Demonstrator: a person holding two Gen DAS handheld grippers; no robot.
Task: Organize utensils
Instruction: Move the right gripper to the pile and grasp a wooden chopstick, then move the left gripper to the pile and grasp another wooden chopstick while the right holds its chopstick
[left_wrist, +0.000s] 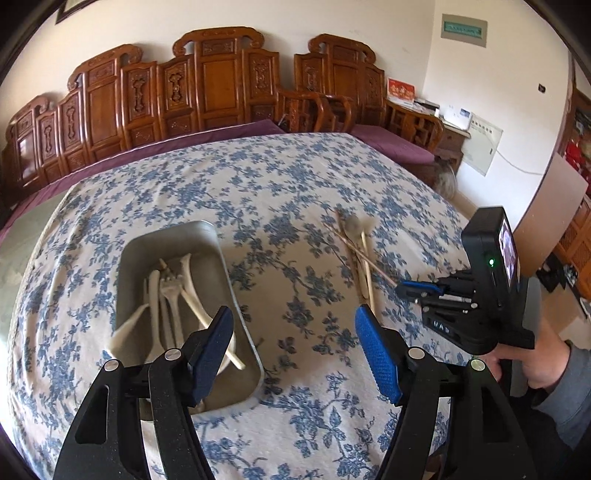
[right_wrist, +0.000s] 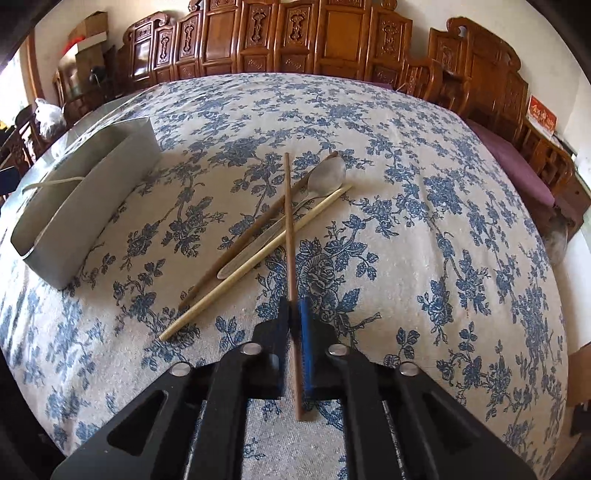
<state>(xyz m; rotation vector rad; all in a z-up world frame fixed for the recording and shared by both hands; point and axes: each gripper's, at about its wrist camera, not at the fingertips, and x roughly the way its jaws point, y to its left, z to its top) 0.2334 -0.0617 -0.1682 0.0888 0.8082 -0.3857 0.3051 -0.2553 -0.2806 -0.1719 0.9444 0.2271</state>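
A metal tray (left_wrist: 207, 236) on the floral tablecloth holds several pale utensils (left_wrist: 173, 295), among them a fork. My left gripper (left_wrist: 295, 332) is open and empty, hovering just right of the tray. To the right lie a metal spoon (right_wrist: 325, 177), a pale chopstick (right_wrist: 258, 258) and a dark chopstick (right_wrist: 243, 240). My right gripper (right_wrist: 295, 314) is shut on a brown chopstick (right_wrist: 290, 221) near its lower end; the stick lies across the others. The right gripper also shows in the left wrist view (left_wrist: 417, 288).
The tray also shows at the left of the right wrist view (right_wrist: 92, 192). Carved wooden benches (left_wrist: 207, 85) with purple cushions (left_wrist: 391, 144) stand behind the table. The table edge (right_wrist: 554, 258) drops off at the right.
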